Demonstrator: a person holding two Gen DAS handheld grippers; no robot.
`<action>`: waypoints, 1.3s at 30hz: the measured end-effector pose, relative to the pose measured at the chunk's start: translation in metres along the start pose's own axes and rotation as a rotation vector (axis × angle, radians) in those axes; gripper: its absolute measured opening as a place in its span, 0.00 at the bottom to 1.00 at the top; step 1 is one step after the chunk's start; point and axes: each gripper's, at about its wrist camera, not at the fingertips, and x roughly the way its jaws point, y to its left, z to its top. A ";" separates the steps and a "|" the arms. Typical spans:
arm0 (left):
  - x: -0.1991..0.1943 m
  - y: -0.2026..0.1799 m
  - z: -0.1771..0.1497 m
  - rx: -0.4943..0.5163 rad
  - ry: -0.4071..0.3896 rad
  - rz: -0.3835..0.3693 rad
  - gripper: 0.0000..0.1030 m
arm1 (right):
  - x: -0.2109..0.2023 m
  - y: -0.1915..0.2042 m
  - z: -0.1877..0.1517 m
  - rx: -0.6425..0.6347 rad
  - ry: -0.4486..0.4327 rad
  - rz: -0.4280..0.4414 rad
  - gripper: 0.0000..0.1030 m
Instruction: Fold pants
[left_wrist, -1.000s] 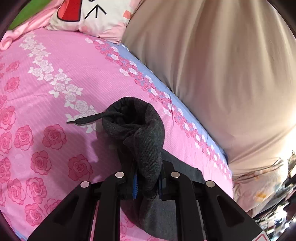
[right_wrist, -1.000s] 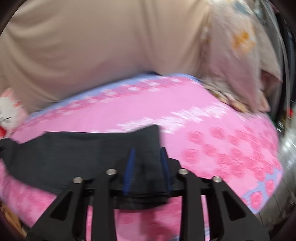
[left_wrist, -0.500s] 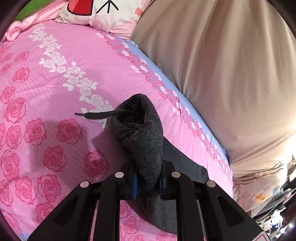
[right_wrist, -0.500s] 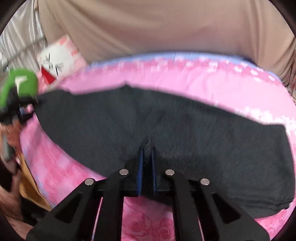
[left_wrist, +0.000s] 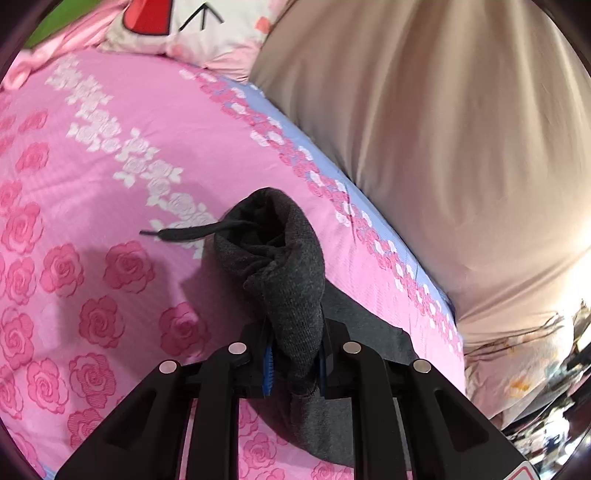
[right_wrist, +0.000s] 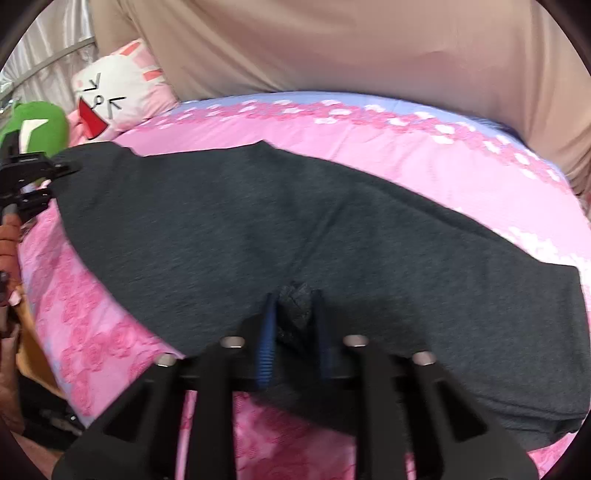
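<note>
On pink rose bedspread (right_wrist: 424, 162), dark grey pants (right_wrist: 258, 221) spread flat, waistband bunched at 9 o'clock, drawstring (left_wrist: 177, 233) trailing. Left gripper (left_wrist: 294, 363) clamped on waistband; right gripper (right_wrist: 293, 325) nearly closed, jaws just reopening slightly, pinching crotch fabric. Best lifted together, fabric taut, edges aligned

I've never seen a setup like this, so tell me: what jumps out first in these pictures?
The dark grey pants stand out most, spread across the middle of a bright pink rose-patterned bedsheet. The left gripper pinches a bunched end of them with a drawstring dangling out, while the right gripper nips a small fold at their near edge. A white cartoon-face pillow sits at the bed's far left corner.
</note>
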 end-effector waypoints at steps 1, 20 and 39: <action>-0.001 -0.010 0.001 0.026 0.002 -0.009 0.13 | -0.002 -0.004 -0.001 0.021 -0.016 0.021 0.14; 0.072 -0.327 -0.203 0.608 0.388 -0.368 0.71 | -0.120 -0.126 -0.080 0.422 -0.312 -0.078 0.56; 0.038 -0.215 -0.146 0.461 0.096 -0.006 0.83 | -0.068 -0.126 -0.058 0.446 -0.184 -0.023 0.58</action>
